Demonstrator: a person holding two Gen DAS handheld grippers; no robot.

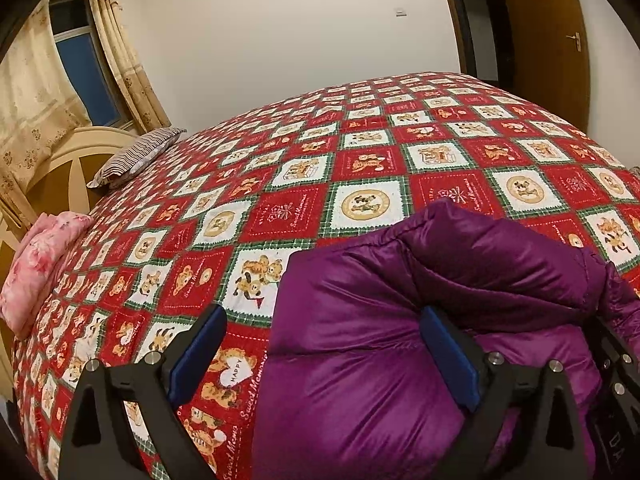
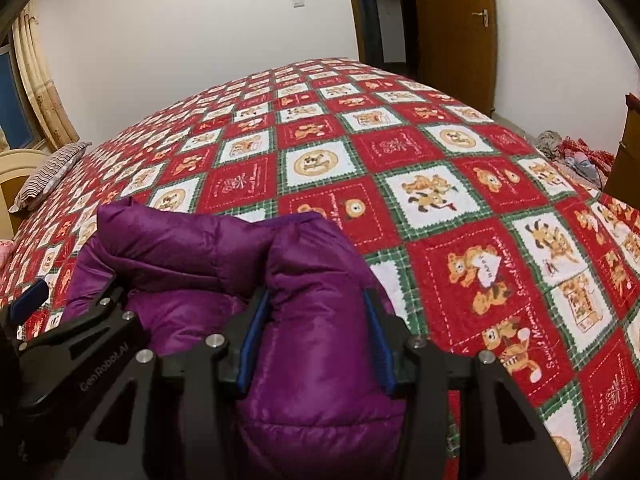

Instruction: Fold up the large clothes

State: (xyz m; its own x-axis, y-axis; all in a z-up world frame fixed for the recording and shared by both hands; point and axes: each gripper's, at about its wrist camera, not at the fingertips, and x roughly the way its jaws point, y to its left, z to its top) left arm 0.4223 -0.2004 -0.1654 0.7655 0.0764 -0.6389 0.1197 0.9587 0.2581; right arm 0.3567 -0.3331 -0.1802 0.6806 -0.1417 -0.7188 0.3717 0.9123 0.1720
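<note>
Garment: our purple puffer jacket (image 1: 400,300) lies bunched on the bed (image 1: 360,152), near the edge closest to us, on the red bear-print cover.
Left tongs: the left tongs (image 1: 324,344) stand wide apart; one pad rests over the bare cover, the other against the jacket's padding, and nothing is pinched between them.
Right tongs: the right tongs (image 2: 316,336) are clamped on a thick roll of the jacket, with both blue pads pressed into the fabric.
Step in hand: we judge this a fold being laid down, with the right side holding its bundle and the left free.
Next move: we would need the left tongs to find a fresh edge or sleeve, and the puffy fill will want pressing flat or it springs open.
Surroundings: a striped pillow (image 1: 136,156) and a pink pillow (image 1: 36,268) sit well apart at the headboard end.
</note>
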